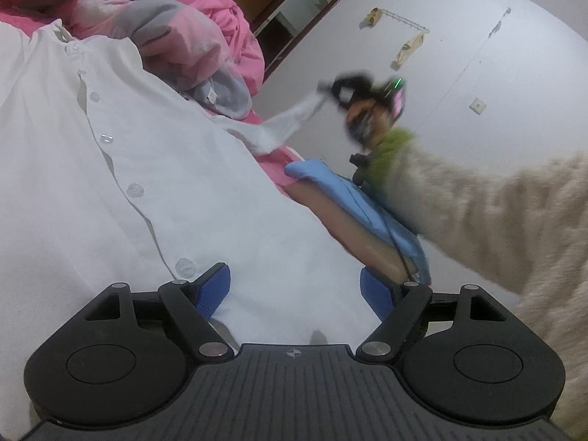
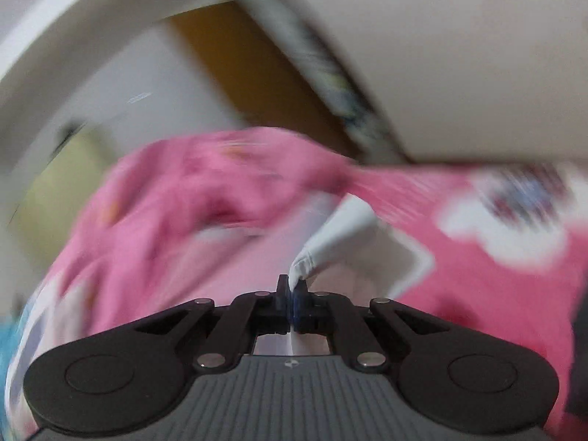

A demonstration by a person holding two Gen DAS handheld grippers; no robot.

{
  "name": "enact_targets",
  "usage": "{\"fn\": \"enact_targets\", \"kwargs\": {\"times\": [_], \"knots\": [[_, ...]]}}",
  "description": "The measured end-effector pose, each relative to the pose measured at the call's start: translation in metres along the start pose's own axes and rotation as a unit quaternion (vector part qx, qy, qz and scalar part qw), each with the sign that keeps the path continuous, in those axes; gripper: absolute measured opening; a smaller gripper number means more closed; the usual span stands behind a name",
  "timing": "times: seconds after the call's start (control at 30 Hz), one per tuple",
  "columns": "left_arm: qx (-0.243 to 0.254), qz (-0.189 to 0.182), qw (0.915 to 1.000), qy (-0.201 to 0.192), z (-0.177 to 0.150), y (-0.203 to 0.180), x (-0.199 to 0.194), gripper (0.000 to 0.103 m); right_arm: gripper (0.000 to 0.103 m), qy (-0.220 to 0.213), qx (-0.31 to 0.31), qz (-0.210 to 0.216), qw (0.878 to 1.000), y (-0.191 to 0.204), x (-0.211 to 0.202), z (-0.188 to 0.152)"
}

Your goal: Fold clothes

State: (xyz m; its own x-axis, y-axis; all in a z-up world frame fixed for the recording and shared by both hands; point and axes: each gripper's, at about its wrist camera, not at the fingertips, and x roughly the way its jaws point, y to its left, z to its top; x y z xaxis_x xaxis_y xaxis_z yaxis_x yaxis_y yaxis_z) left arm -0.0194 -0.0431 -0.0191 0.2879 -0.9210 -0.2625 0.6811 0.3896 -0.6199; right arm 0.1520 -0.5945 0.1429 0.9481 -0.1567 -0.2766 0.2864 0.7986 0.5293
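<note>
- Left gripper [image 1: 296,288] has its two blue-padded fingers [image 1: 213,288] spread wide, with nothing held between them; white cloth fills the gap, and whether the pads press on it I cannot tell.
- Right gripper [image 2: 293,290] has its fingers pressed together on a thin end of the white shirt [image 2: 330,239], and the cloth rises from the tips as a narrow twisted strip.
- From the left wrist view, the same right gripper [image 1: 330,90] is blurred and raised well above the bed, with the sleeve [image 1: 290,125] hanging stretched from it down to the body of the shirt.
- The white shirt [image 1: 128,169] lies spread flat in front of the left gripper, its row of clear buttons [image 1: 134,190] running in a slanted line toward the collar.
- A pink bed cover [image 2: 496,294] with a white cartoon print lies under the shirt.
- A pile of pink and grey bedding [image 1: 191,36] is heaped just beyond the collar of the shirt, touching its edge.
- A blue garment [image 1: 352,198] lies beside the shirt, on the side of the right gripper, near the person's arm.
- The arm wears a fluffy cream sleeve [image 1: 496,220] with a green cuff and crosses the right part of the view, covering some of the blue garment.
- A white wall [image 1: 459,0] stands behind, with a hook rail [image 1: 402,24] on it and a dark door frame [image 1: 312,11] next to it.
- The right wrist view is strongly blurred, so small details of the bedding there cannot be read.
</note>
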Motion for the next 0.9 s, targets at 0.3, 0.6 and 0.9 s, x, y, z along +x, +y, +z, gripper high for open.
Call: {"fn": "enact_targets", "kwargs": {"times": [0.3, 0.6, 0.9], "knots": [[0.012, 0.011, 0.9999, -0.004, -0.004, -0.004, -0.004, 0.079, 0.001, 0.045, -0.188, 0.268, 0.944, 0.23, -0.141, -0.03], [0.016, 0.011, 0.9998, -0.006, -0.005, -0.004, -0.005, 0.08, 0.035, 0.293, -0.225, 0.247, 0.896, 0.282, -0.163, -0.196], [0.014, 0.012, 0.9998, -0.008, -0.005, -0.005, -0.007, 0.082, 0.04, 0.198, -0.015, 0.23, 0.953, 0.173, -0.285, -0.153]]}}
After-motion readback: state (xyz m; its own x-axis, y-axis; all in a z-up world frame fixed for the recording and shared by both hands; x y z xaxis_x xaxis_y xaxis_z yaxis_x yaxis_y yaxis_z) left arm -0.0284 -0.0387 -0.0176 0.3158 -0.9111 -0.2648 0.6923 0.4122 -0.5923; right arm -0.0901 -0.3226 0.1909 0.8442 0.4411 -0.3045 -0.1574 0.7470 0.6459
